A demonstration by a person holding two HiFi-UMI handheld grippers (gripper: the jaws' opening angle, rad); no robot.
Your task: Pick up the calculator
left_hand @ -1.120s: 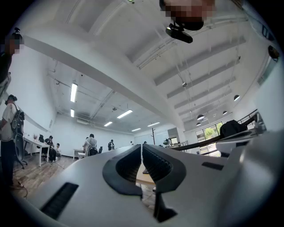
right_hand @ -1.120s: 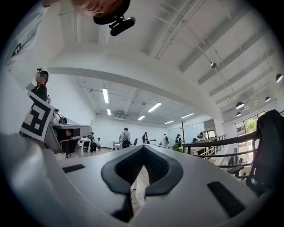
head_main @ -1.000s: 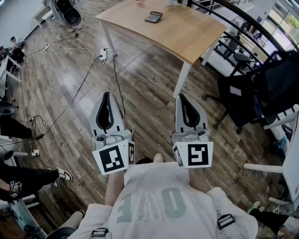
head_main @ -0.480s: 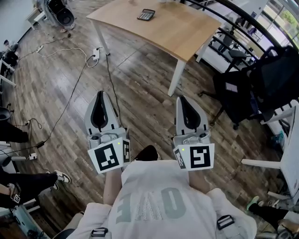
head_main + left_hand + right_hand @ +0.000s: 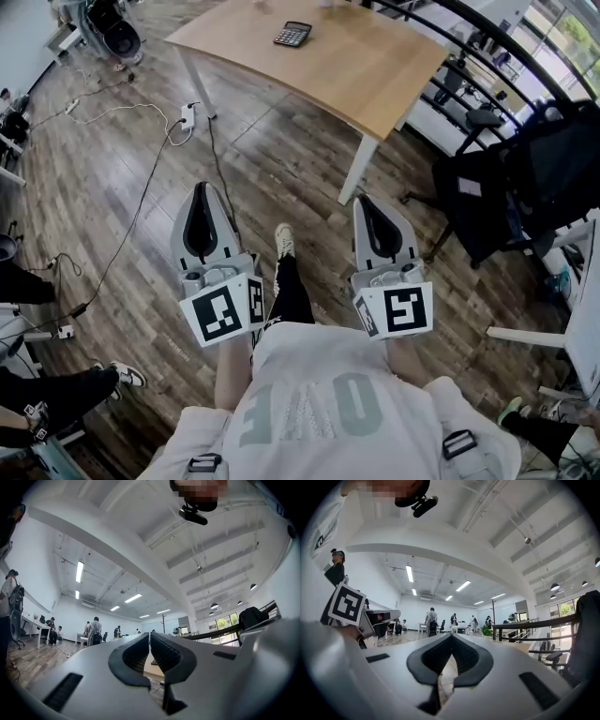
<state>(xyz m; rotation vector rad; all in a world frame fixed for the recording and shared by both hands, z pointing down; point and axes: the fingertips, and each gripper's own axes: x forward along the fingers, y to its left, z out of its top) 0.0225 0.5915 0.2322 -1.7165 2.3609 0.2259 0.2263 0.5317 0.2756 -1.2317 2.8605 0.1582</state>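
Note:
A dark calculator (image 5: 292,35) lies on the far part of a light wooden table (image 5: 375,66) at the top of the head view. Between the left jaws, the left gripper view shows a small dark sliver of the calculator (image 5: 154,662) on the table edge. My left gripper (image 5: 199,190) and right gripper (image 5: 361,201) hang side by side over the wooden floor, well short of the table. Both have their jaws closed tip to tip with nothing held. In the right gripper view the right gripper (image 5: 451,635) points level across the room.
A white table leg (image 5: 360,169) stands just ahead of the right gripper. Black office chairs (image 5: 506,187) crowd the right side. Cables and a power strip (image 5: 186,117) lie on the floor at left. My own leg and shoe (image 5: 284,242) step between the grippers. People (image 5: 95,632) stand far off.
Both grippers have moved toward the table as I walk. A leg and shoe have swung forward between them. The jaws stay closed.

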